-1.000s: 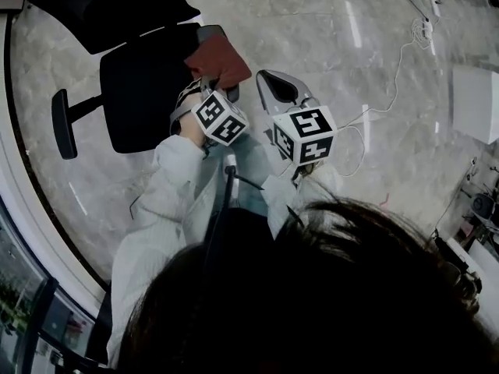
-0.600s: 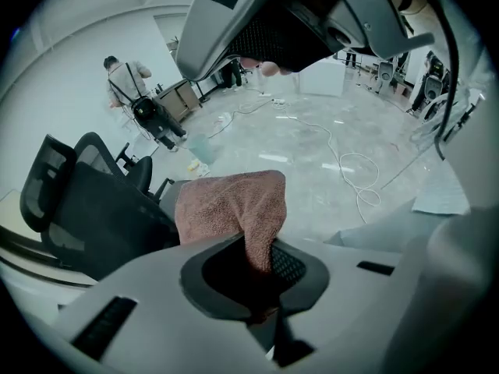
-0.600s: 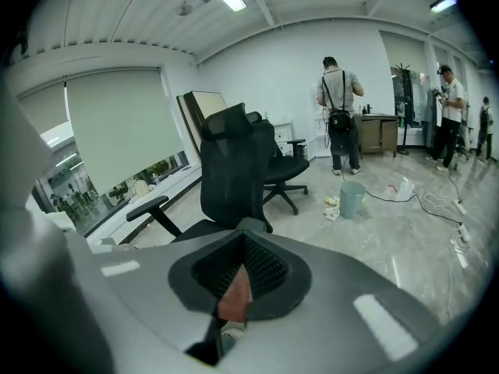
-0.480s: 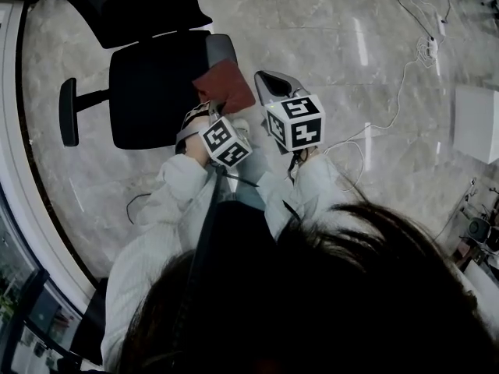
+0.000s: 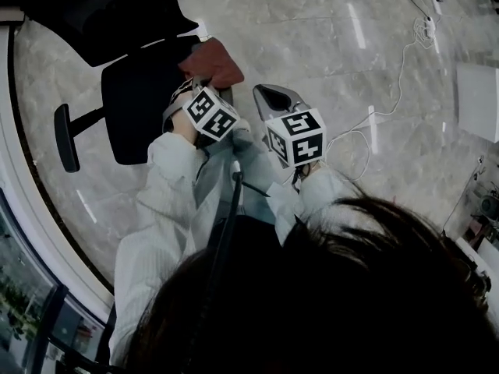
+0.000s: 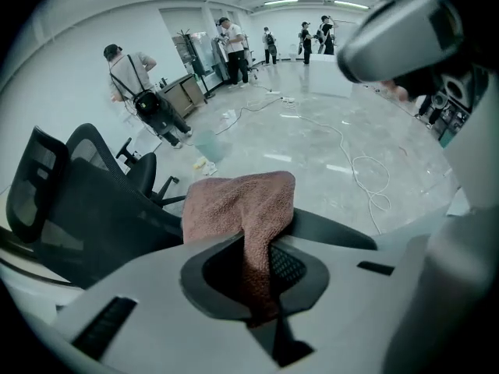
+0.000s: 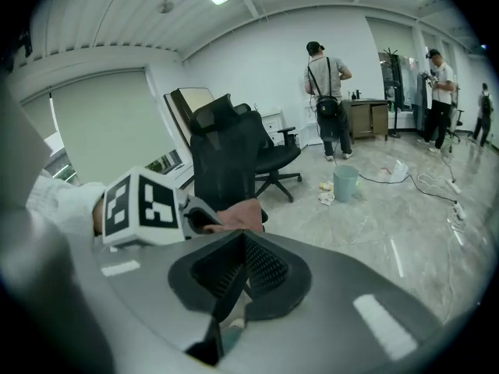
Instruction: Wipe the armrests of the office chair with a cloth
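Note:
A reddish-brown cloth (image 5: 212,59) (image 6: 242,201) lies draped over the black office chair's right armrest (image 6: 337,230), beside the seat (image 5: 140,107). My left gripper (image 5: 201,86) (image 6: 263,248) is shut on the cloth's near end, which hangs down between its jaws. The cloth (image 7: 243,213) and the left gripper's marker cube (image 7: 144,205) also show in the right gripper view. My right gripper (image 5: 270,96) (image 7: 240,249) hovers just right of the armrest, shut, with nothing held. The chair's other armrest (image 5: 66,135) sticks out at the far left.
The chair's backrest (image 5: 101,14) is at the top left. White cables (image 5: 374,119) trail across the marble floor to the right, beside a white box (image 5: 477,100). Another black chair (image 7: 234,158), a green bucket (image 7: 345,181) and several people (image 7: 327,100) are farther off.
The left gripper drew the cloth back along the armrest towards me, then pushed it away again to the backrest end. The right gripper stayed beside it.

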A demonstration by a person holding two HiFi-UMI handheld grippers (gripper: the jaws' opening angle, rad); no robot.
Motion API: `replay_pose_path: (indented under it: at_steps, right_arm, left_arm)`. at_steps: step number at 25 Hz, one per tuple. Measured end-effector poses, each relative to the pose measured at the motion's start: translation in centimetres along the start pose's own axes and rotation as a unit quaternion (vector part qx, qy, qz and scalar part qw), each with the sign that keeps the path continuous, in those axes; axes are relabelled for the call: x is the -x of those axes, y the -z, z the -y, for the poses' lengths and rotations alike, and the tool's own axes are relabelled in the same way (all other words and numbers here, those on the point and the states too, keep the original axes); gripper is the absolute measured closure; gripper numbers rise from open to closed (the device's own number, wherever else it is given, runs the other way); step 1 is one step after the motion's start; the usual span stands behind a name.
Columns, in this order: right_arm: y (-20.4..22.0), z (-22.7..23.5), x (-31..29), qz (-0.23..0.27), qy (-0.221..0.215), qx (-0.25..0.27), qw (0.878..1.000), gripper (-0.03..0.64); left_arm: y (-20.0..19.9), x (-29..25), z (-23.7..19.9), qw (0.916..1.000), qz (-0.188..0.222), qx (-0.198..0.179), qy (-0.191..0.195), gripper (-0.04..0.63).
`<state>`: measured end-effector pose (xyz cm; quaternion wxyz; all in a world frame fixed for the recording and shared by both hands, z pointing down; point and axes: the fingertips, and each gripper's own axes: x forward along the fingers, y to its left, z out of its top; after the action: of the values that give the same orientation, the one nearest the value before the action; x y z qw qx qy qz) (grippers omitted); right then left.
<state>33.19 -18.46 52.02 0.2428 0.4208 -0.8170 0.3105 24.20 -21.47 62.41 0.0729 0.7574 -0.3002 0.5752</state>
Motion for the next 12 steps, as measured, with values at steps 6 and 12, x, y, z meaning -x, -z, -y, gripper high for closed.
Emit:
replay_pose_path:
  at_steps: [6,12]
  right_arm:
    - [1.4,0.3,-0.5,-0.016,0.010,-0.010,1.000,0.616]
    - [1.6,-0.8,-0.5,-0.021,0.019,-0.007,1.000,0.615]
  left_arm:
    - [-1.5,-2.5,-4.0,0.9999,-0.012,-0.010,0.002,0.566]
    - [-1.3,-1.9,-3.9,0.9998,-0.016,-0.011,0.001,0.566]
